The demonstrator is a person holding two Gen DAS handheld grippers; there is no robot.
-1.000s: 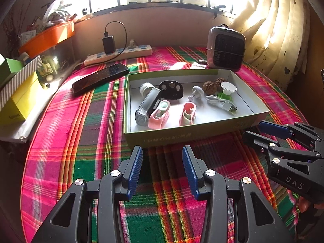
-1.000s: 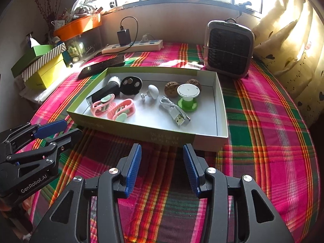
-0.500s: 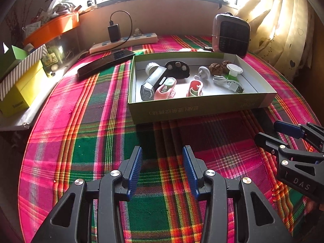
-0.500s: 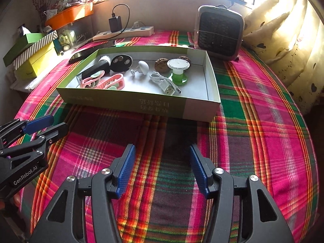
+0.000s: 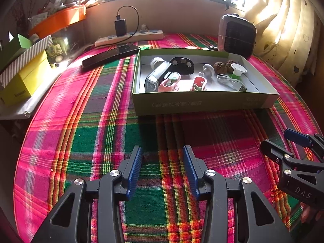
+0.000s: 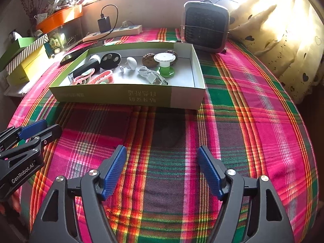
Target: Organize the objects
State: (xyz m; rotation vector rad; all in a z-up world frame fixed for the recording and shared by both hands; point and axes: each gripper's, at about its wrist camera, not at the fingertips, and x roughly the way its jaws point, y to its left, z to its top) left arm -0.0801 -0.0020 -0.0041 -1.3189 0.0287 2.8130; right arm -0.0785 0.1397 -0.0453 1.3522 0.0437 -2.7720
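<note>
Jaws just widened, empty — right gripper [image 6: 162, 169]; box [image 6: 129, 98] contents partly hidden.

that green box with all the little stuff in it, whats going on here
A person holds a two-finger gripper in each hand over a plaid-covered table. The green box already holds small items: pink clips, a white cable, a black flashlight. Neither gripper holds anything. The left gripper is open above bare cloth, and the right gripper has just been opening its jaws, nothing between them.
</note>
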